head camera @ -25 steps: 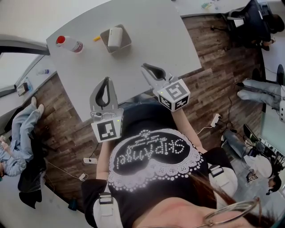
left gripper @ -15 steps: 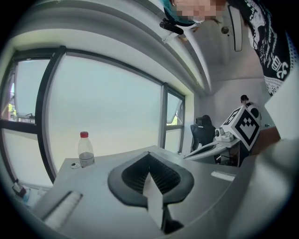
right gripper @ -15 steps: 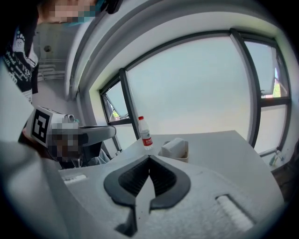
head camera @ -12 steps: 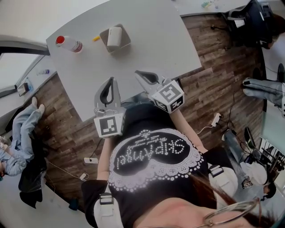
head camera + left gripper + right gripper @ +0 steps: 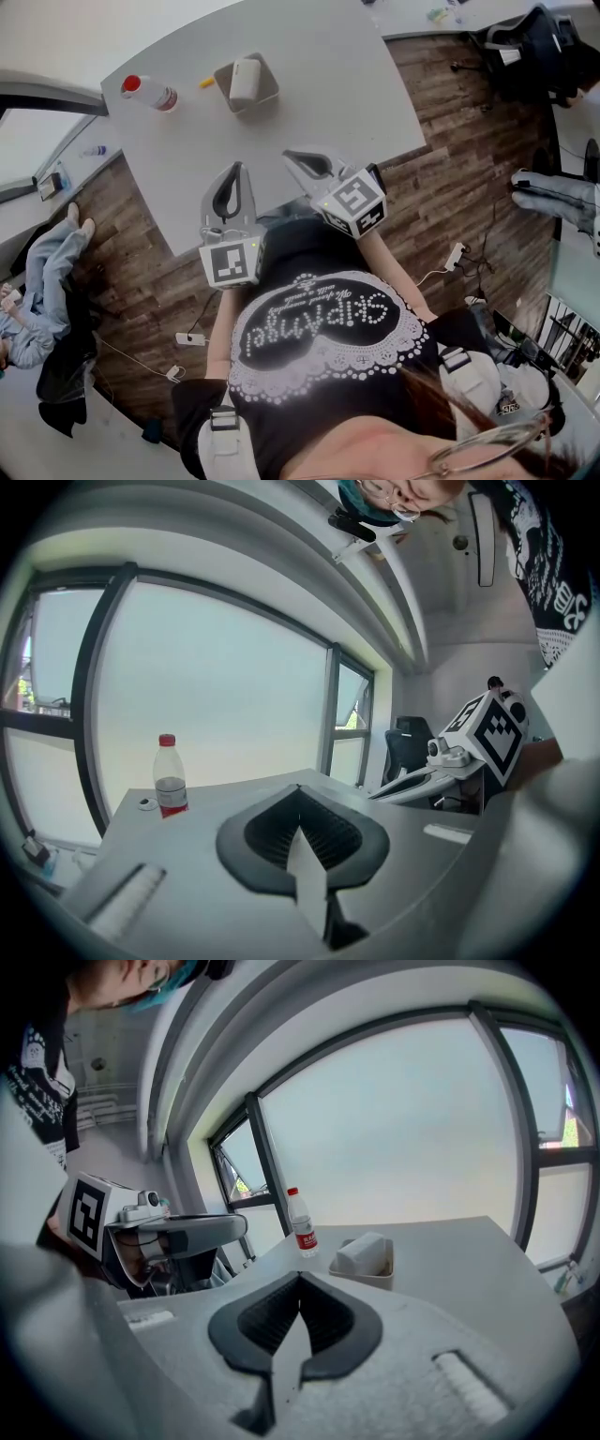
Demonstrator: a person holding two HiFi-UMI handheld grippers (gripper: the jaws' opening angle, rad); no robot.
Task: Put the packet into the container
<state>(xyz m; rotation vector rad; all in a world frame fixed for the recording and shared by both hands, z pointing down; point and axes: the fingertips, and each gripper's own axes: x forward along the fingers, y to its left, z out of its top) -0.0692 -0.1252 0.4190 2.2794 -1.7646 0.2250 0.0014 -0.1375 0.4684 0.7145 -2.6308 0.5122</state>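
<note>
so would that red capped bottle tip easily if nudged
Probably. The bottle stands upright, tall and narrow, so a high nudge could topple it. It looks like clear plastic, likely light; round, so it may roll once down.

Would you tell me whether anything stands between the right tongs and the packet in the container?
Nothing visible does. Only bare table lies between the shut, empty right tongs and the container, where the packet already lies. The bottle stands off to the side, clear of the path.
</note>
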